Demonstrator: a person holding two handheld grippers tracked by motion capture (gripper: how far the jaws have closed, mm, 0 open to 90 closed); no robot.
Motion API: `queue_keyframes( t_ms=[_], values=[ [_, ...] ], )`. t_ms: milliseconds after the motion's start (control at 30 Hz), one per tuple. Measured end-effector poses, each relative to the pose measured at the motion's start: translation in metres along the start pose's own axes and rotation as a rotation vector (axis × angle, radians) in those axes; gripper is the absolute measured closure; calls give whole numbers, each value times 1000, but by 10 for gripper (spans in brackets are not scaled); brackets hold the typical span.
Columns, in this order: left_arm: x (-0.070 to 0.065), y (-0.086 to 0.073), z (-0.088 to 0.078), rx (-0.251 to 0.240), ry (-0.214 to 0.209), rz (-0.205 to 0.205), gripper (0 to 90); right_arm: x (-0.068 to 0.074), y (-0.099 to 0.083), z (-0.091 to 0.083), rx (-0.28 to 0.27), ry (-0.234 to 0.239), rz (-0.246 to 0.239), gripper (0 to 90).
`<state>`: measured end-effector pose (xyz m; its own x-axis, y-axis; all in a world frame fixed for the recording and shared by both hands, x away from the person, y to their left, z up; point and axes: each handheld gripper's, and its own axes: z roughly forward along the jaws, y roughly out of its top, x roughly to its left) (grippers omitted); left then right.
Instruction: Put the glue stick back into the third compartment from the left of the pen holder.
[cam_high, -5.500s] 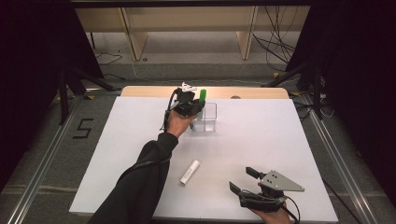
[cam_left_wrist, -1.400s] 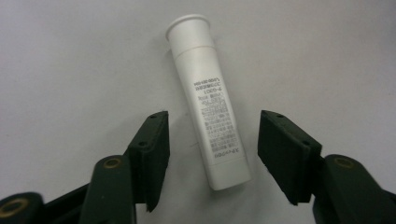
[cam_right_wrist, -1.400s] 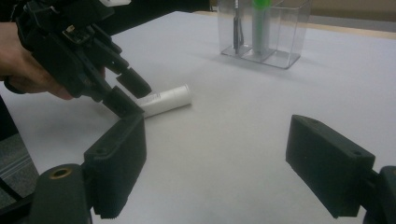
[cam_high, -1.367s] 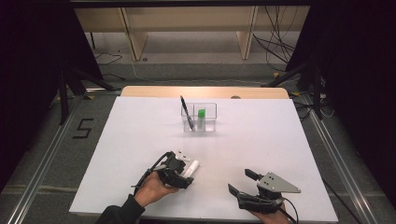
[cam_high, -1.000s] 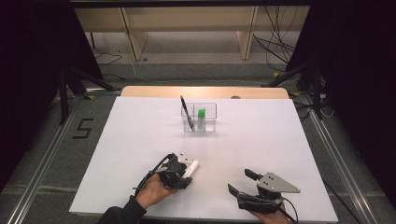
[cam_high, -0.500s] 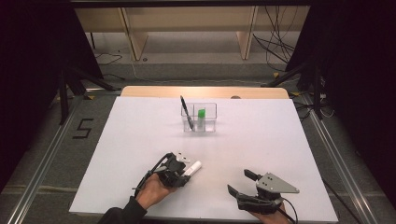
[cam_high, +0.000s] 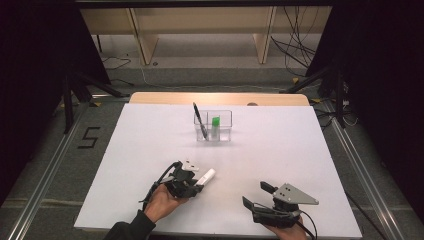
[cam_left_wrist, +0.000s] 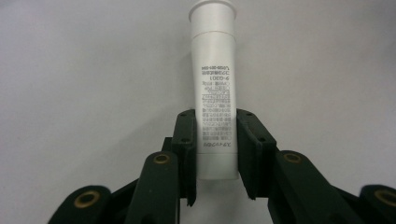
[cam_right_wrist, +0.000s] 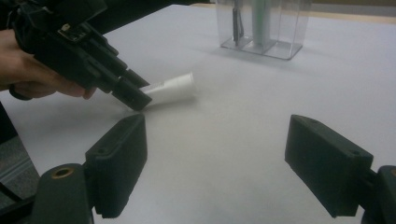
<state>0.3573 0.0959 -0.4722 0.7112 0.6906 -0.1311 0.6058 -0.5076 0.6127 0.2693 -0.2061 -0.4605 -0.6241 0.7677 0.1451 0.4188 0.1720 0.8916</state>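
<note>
Since the earliest frame, the left gripper (cam_high: 196, 183) has travelled from the clear container (cam_high: 213, 125) at the far side of the table to the near edge, where the white tube (cam_high: 206, 176) lies. Within the last second its jaws have been closing, with the tube between them.

Left gripper: the left gripper view shows both black pads set against the sides of the white tube (cam_left_wrist: 215, 93), one on each side of the printed lower body. The jaws are clamped on the tube. The capped end of the tube projects forward, beyond the pads. In the right gripper view, the left gripper (cam_right_wrist: 133, 95) points downward at a slant and the white tube (cam_right_wrist: 173, 87) lies low over the table surface; contact between tube and table cannot be determined.

Right gripper (cam_high: 256, 196): positioned at the near right of the white table (cam_high: 300, 150), well apart from the tube. The right gripper view shows its jaws spread wide with nothing between them.

Clear container: stands near the far edge of the table, well apart from both grippers. It holds a black pen (cam_high: 199, 120), leaning, in its left compartment and a green-capped item (cam_high: 215, 121) in its right one.
</note>
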Motion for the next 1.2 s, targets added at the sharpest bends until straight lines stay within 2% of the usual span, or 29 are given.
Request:
queue_keyframes(
  t_ms=[67,167,367,467,567,633,767,867,1000,1200],
  values=[
    [1,0,-2,-30,-10,-5,708,-1,1,3,14,-16,34,216],
    [1,0,-5,-69,-21,-15,708,-3,2,5,22,-12,87,211],
    [2,0,-10,-149,-49,-23,707,-9,11,10,-6,10,190,201],
    [3,-1,-13,-192,-64,-35,707,-9,16,14,-7,10,203,200],
    [2,-1,-16,-223,-74,-46,707,-5,23,21,5,23,189,193],
    [2,-1,-17,-233,-77,-45,707,-2,27,26,5,45,205,190],
    [0,-1,-17,-250,-97,-54,707,0,34,36,10,59,213,194],
    [0,-2,-17,-276,-125,-80,707,-1,38,41,12,74,245,198],
    [-3,-3,-17,-300,-148,-91,707,-4,42,49,7,88,285,211],
    [-7,-4,-16,-319,-158,-85,707,-2,45,61,18,125,333,243]
  ],
)
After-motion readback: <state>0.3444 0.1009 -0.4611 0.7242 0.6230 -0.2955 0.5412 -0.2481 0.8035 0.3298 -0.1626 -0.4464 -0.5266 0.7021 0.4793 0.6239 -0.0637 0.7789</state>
